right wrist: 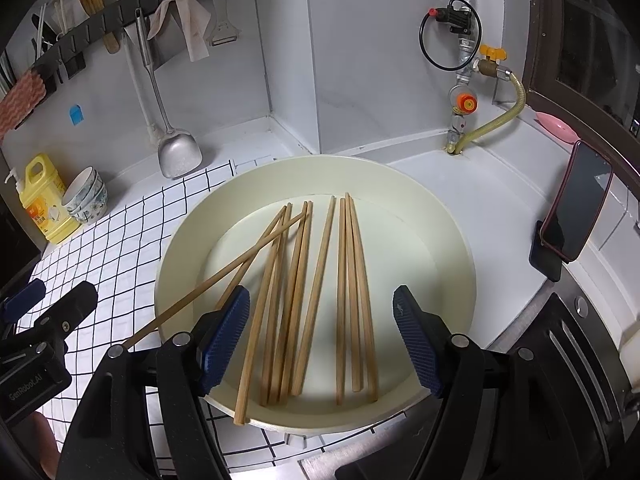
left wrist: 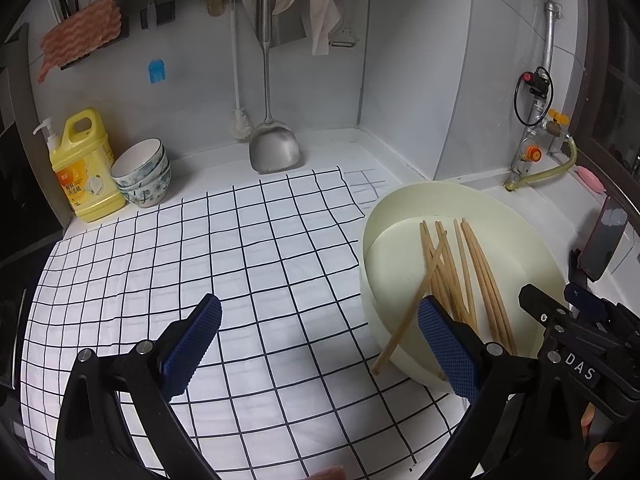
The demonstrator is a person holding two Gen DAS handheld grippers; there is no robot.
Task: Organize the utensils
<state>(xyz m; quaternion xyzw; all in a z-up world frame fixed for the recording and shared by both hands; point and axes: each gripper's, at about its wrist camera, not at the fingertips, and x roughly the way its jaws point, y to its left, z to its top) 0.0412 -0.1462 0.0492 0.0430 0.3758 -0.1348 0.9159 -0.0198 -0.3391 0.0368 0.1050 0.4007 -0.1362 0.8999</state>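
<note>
Gaping wide, empty: right gripper (right wrist: 320,336) fingers (right wrist: 224,336) over chopsticks (right wrist: 316,300).

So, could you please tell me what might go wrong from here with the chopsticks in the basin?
One chopstick lies slanted over the basin's rim, its end overhanging the checked cloth; a nudge might tip it out. The other chopsticks lie close and crossed, so the open right gripper might close on several.

Wooden chopsticks (right wrist: 320,292) scattered in cream basin (right wrist: 452,216)
</note>
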